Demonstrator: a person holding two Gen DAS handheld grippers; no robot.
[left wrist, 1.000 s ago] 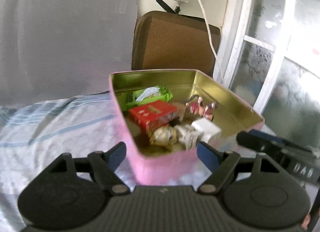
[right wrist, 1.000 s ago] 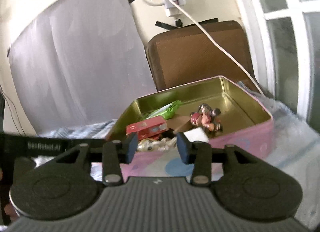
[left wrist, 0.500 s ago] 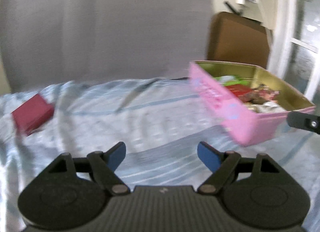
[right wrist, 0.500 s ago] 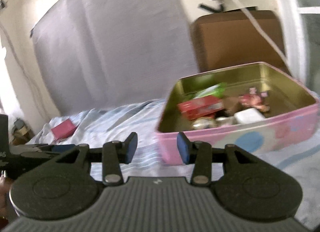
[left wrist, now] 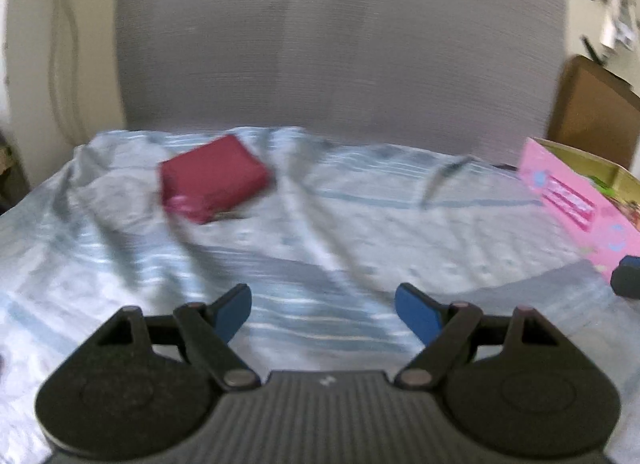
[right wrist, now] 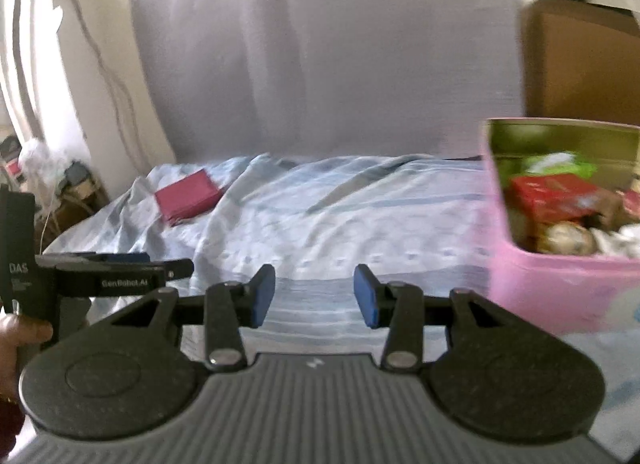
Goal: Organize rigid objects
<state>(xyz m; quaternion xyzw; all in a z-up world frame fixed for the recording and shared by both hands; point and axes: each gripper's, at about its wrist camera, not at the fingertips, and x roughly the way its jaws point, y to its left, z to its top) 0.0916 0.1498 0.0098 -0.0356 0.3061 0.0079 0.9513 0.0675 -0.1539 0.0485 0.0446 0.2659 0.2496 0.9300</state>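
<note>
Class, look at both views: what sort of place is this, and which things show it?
Probably a bedroom at home: a rumpled striped bedsheet covers a bed, a grey headboard-like panel stands behind, and a pink tin holds small household items.

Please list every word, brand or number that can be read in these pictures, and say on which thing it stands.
"GenRobot.AI": side of the left hand-held gripper, seen in the right wrist view.
"DAS": black block of that same tool.
Pink tin: a darker pink label, too blurred to read.
Red box inside the tin: print unreadable.

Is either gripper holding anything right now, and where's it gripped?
Nothing is held. The left gripper and right gripper both stand open over the bedsheet.
</note>
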